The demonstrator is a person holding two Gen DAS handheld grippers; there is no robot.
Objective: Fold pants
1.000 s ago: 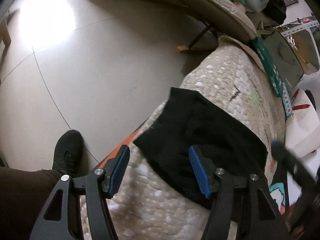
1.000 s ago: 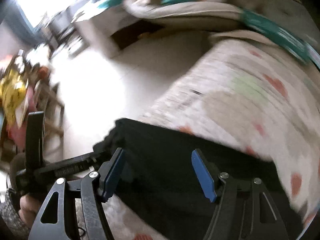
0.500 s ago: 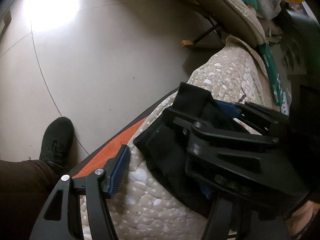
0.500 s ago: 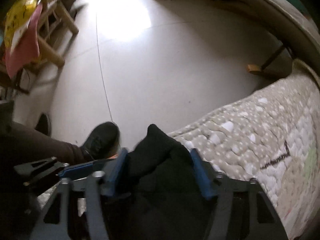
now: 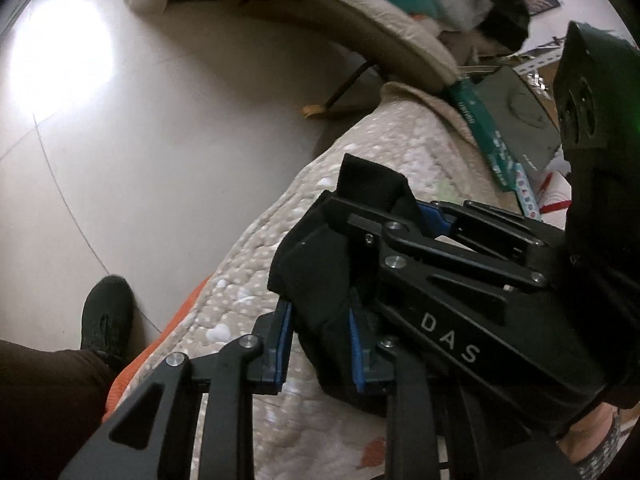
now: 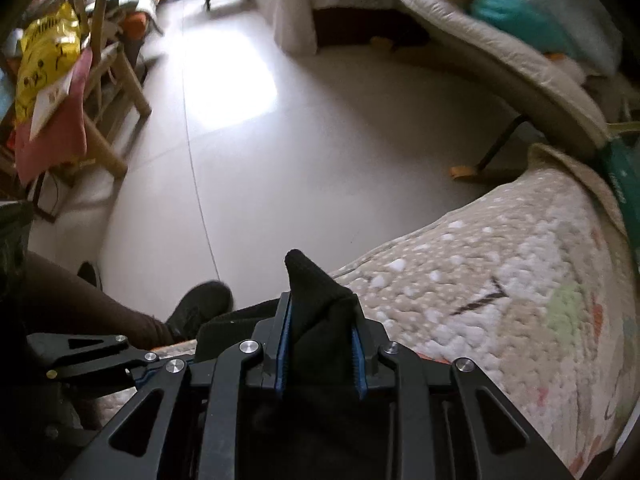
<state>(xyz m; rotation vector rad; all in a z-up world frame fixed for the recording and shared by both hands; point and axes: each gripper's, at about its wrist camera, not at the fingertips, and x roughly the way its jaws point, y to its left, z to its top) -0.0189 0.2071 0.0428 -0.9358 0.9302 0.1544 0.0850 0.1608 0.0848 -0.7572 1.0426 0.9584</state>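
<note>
The black pants (image 5: 320, 276) lie folded at the near edge of the quilted bed cover (image 5: 384, 152). My left gripper (image 5: 320, 344) is shut on the near corner of the pants. My right gripper (image 6: 322, 344) is shut on the far corner of the pants (image 6: 316, 304), with a point of black cloth sticking up between the pads. In the left wrist view the right gripper (image 5: 424, 216) lies across the pants just right of my left one and hides most of the cloth.
The bed cover's edge (image 6: 400, 256) drops to a pale tiled floor (image 5: 140, 140). The person's black shoe (image 5: 106, 312) and brown trouser leg stand by the bed. A padded lounger (image 6: 500, 52) is beyond. A wooden chair with a yellow bag (image 6: 48, 52) stands at left.
Both grippers have closed on the pants: the right one swung in over the far corner and shut, and the left one shut on the near corner.
</note>
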